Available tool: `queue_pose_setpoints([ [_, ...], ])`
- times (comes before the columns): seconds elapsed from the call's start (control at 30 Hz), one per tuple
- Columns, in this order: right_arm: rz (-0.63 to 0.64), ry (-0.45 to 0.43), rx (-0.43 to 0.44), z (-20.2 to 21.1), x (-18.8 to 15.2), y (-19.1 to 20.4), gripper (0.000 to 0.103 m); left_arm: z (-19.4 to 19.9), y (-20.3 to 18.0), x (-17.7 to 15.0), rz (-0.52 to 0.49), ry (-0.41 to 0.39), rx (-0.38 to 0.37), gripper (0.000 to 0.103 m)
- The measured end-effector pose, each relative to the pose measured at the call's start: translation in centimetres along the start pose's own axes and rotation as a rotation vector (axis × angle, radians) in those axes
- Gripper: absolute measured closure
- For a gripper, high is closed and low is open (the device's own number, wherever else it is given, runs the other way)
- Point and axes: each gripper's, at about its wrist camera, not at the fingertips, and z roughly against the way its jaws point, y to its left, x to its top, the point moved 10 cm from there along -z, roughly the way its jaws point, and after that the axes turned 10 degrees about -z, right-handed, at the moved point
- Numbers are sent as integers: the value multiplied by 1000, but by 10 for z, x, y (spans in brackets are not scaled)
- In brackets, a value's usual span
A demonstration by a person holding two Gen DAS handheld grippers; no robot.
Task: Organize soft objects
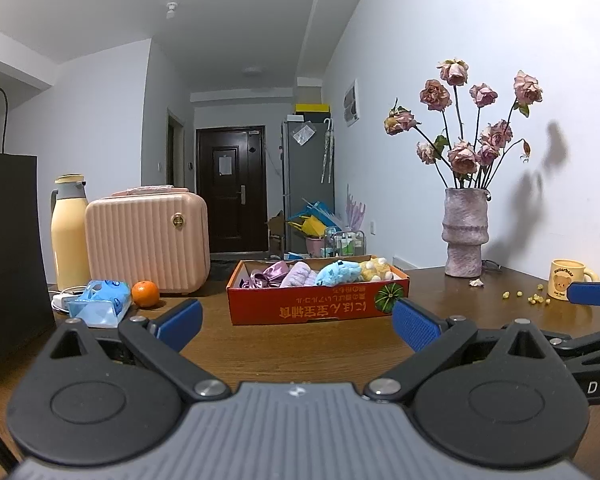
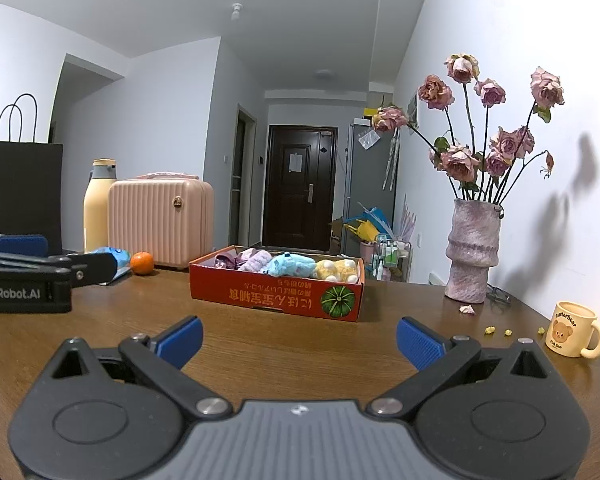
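Note:
A shallow red cardboard box (image 1: 300, 308) (image 2: 260, 294) stands on the brown table ahead of both grippers. Inside lie a shiny purple cloth (image 1: 270, 272) (image 2: 224, 261), a lilac plush (image 1: 300, 276) (image 2: 256, 259), a blue plush toy (image 1: 338, 272) (image 2: 290, 264) and a yellow plush toy (image 1: 376, 270) (image 2: 338, 270). My left gripper (image 1: 298, 326) is open and holds nothing, a little short of the box. My right gripper (image 2: 300, 340) is also open with nothing between its blue pads, nearer the table's front. Each gripper shows at the edge of the other's view.
At the left stand a black paper bag (image 1: 8, 256), a yellow flask (image 1: 70, 232), a pink case (image 1: 148, 240), a blue tissue pack (image 1: 98, 302) and an orange (image 1: 145, 293). At the right are a vase of dried roses (image 2: 474, 252), a bear mug (image 2: 574, 328) and yellow crumbs (image 2: 496, 331).

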Motion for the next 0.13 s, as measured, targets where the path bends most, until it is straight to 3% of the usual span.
queue_pose_setpoints([
  [0.13,0,4,0,-2,-1,-1,0,0,-1,-1,0,0,-2,0],
])
